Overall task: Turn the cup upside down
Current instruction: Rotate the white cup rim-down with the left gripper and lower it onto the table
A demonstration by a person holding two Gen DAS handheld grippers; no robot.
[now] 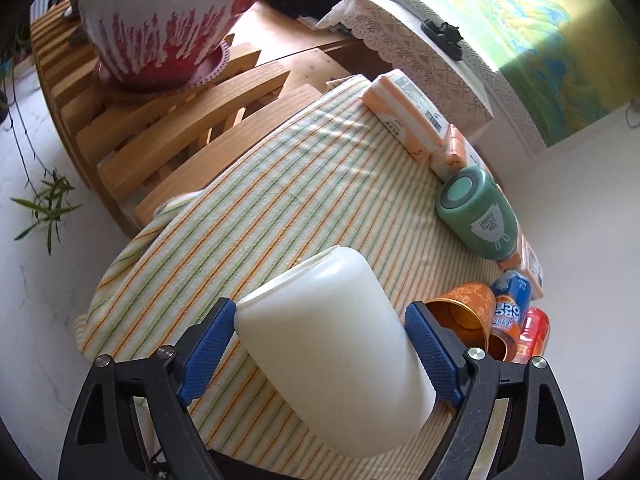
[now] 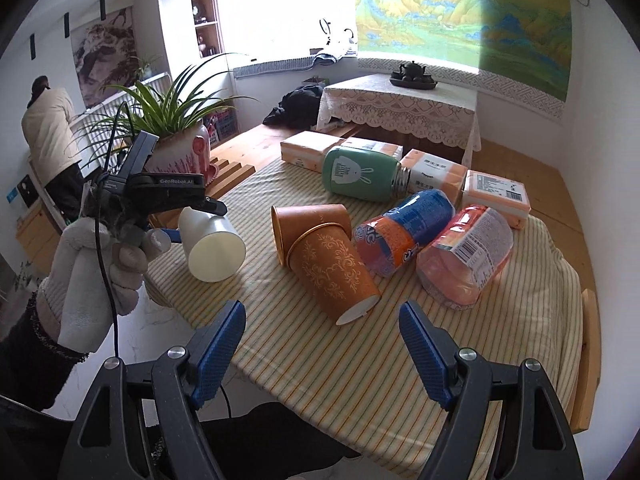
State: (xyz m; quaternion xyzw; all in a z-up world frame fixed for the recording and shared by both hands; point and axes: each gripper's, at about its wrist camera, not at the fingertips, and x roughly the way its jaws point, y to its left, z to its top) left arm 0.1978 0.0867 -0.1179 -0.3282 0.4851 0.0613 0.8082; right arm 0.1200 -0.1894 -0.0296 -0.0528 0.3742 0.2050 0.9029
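A white plastic cup [image 1: 336, 348] is clamped between the blue pads of my left gripper [image 1: 320, 316]. It is held tilted above the striped tablecloth [image 1: 248, 208]. The right wrist view shows the same cup [image 2: 212, 244] in the air at the table's left edge, lying sideways with its flat end towards the camera, held by the left gripper [image 2: 176, 236] in a gloved hand. My right gripper [image 2: 322, 320] is open and empty above the table's near edge.
Two brown patterned paper cups [image 2: 324, 256] lie on their sides mid-table. A green bottle [image 2: 360, 176], drink packs [image 2: 404, 232] and tissue packs [image 2: 496, 196] lie behind them. A potted plant [image 2: 176, 148] stands on a slatted wooden bench at the left.
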